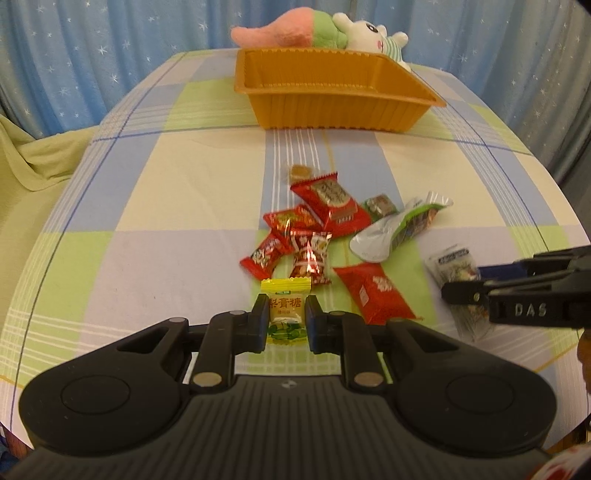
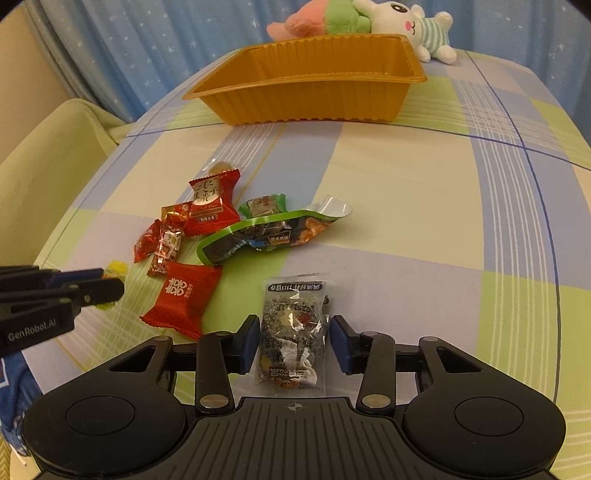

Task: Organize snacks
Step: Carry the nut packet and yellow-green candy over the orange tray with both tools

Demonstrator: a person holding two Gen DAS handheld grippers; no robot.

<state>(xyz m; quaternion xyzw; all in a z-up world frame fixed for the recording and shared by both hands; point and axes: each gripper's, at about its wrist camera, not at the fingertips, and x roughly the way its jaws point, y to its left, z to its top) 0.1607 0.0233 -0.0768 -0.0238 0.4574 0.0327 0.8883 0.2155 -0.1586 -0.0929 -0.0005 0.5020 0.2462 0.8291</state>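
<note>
- The left gripper (image 1: 286,319) is clenching a yellow candy (image 1: 286,314), its pads pressing both sides of the wrapper just above the checked cloth (image 1: 166,206).
- The right gripper (image 2: 293,343) is standing released around a clear speckled packet (image 2: 293,332); a gap is showing between the right pad and the packet, and the packet is lying flat on the cloth.
- A flat red packet (image 2: 183,299) is lying just left of the right gripper, between the two grippers.
- Beyond the yellow candy, a heap of small red candies (image 1: 295,240) is crowding the way forward, some overlapping each other.
- A larger red packet (image 1: 332,206) is sitting at the far side of that heap, with a small brown sweet (image 1: 300,171) just behind it.
- A long green-edged foil bag (image 2: 266,232) is lying beside the heap, with a small green candy (image 2: 264,206) touching its far edge.
- The orange tray (image 1: 332,107) is standing well apart at the far end of the cloth, open side up.
- Plush toys (image 1: 317,27) are lying right behind the tray against a blue starred curtain (image 1: 92,55).
- Bare cloth is stretching between the snacks and the tray, and to the right of the speckled packet.
- The cloth is dropping away at its left edge beside a pale green cushion (image 2: 48,155).
</note>
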